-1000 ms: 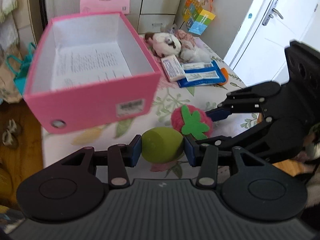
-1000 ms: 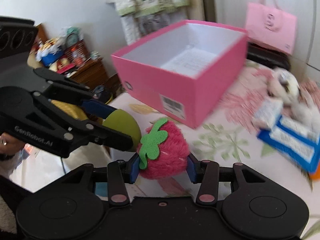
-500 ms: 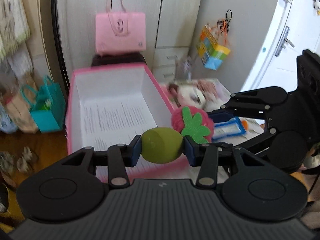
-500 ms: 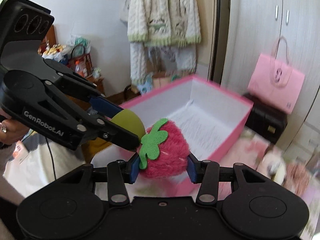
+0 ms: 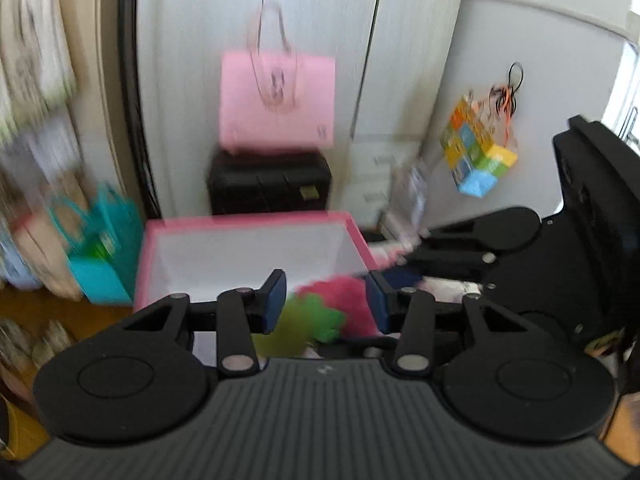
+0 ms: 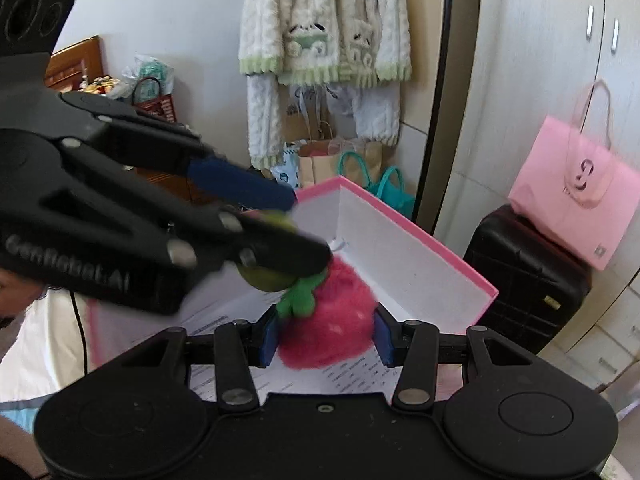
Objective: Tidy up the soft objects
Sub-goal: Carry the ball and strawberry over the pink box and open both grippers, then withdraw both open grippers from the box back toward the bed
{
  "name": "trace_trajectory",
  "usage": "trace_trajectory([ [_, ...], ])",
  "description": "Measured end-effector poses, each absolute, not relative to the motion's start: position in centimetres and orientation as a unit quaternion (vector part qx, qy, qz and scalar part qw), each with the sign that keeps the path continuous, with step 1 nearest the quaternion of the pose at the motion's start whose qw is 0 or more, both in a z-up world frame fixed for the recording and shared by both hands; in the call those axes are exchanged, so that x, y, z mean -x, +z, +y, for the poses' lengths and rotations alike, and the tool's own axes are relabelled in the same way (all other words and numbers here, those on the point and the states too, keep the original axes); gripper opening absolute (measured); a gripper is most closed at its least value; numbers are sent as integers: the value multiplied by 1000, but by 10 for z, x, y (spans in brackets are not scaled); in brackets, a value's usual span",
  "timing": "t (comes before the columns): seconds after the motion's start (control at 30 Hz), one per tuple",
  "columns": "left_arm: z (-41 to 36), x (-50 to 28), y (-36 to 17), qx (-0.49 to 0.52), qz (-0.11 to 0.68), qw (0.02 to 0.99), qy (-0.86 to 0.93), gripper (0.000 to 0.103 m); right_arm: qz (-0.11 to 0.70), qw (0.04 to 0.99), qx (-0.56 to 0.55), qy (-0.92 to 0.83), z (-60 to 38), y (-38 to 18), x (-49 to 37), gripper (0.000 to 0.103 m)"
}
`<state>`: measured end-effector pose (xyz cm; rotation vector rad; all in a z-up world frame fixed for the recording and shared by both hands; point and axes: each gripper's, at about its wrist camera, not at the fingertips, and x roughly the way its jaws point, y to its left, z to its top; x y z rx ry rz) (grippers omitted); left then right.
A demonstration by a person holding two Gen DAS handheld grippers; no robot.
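Observation:
My left gripper [image 5: 326,300] is open over the pink box [image 5: 248,220]; the green soft ball [image 5: 280,338] is blurred just below its fingers, free of the pads. My right gripper [image 6: 325,338] has opened; the pink plush strawberry [image 6: 332,332] sits between its pads, above the box's white paper-lined floor [image 6: 400,256]. In the right wrist view the left gripper [image 6: 272,216] reaches in from the left, with the green ball [image 6: 264,278] under its fingers. The strawberry also shows in the left wrist view [image 5: 348,300].
A pink paper bag [image 5: 276,104] stands on a black case [image 5: 270,182] behind the box. A teal bag [image 5: 100,256] sits on the floor at left. A colourful cube toy [image 5: 476,152] hangs at right. A white knit sweater [image 6: 324,44] hangs on the wall.
Both grippers rose over the pink box and opened. The green ball has left the left pads and is dropping; the strawberry is loose between the right pads.

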<state>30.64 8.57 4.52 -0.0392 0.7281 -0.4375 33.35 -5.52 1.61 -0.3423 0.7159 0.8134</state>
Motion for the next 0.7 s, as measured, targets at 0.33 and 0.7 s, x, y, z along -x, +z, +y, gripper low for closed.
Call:
trace_trajectory([
  [0.33, 88, -343, -2, 54, 396, 897, -187, 30, 372, 834, 200, 354, -45, -25, -380, 52],
  [0.7, 98, -308, 22, 22, 379, 908, -174, 59, 317, 868, 168, 343, -92, 5, -347, 64],
])
